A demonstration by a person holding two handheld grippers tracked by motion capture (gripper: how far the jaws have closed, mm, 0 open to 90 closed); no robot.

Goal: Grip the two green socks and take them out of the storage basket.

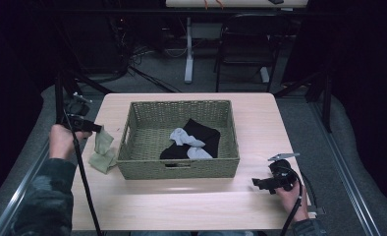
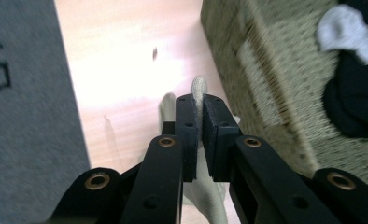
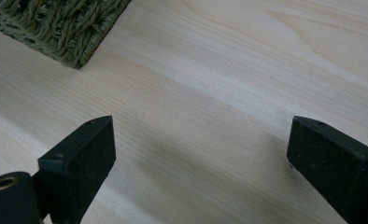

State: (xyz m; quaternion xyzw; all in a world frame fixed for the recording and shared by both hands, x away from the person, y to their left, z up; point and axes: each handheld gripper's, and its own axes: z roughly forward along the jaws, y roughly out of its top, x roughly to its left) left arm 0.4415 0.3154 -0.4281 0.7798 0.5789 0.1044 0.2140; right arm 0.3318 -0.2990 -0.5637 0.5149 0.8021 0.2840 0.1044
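High view: left tool point(image 1: 99, 129) clamps the green sock point(image 1: 103, 151) by its top end; it hangs lengthwise downward onto the counter point(image 1: 181, 201), beside the basket point(image 1: 179, 169). Right tool point(image 1: 256, 183) stands apart.

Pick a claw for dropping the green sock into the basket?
Left. The left claw is already shut on the green sock, right beside the basket. The right claw is open over bare table.
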